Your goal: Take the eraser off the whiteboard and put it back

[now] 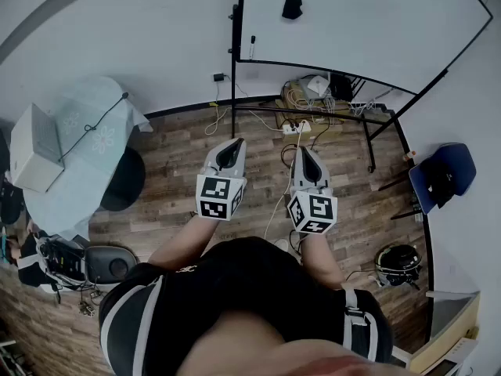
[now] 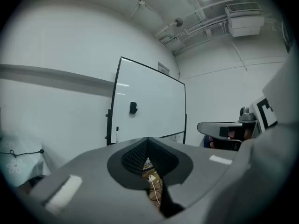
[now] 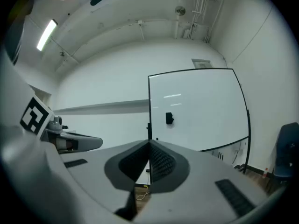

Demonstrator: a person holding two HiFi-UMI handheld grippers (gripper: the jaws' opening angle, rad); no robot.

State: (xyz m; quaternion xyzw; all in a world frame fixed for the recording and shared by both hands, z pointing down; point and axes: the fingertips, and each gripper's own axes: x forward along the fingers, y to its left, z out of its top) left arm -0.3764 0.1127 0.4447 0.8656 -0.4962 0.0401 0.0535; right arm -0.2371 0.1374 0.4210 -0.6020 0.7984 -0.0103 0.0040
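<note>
A small black eraser clings to the whiteboard on its stand against the far wall. It also shows as a dark block, the eraser in the left gripper view and the eraser in the right gripper view. A marker hangs near the board's left edge. My left gripper and right gripper are held side by side in front of me, well short of the board. Both are shut with nothing between the jaws. The left gripper and right gripper each point toward the board.
A table with a pale cloth and a white box stands at the left. Cables and clutter lie under the board, with a power strip on the wood floor. A blue chair and a helmet are at the right.
</note>
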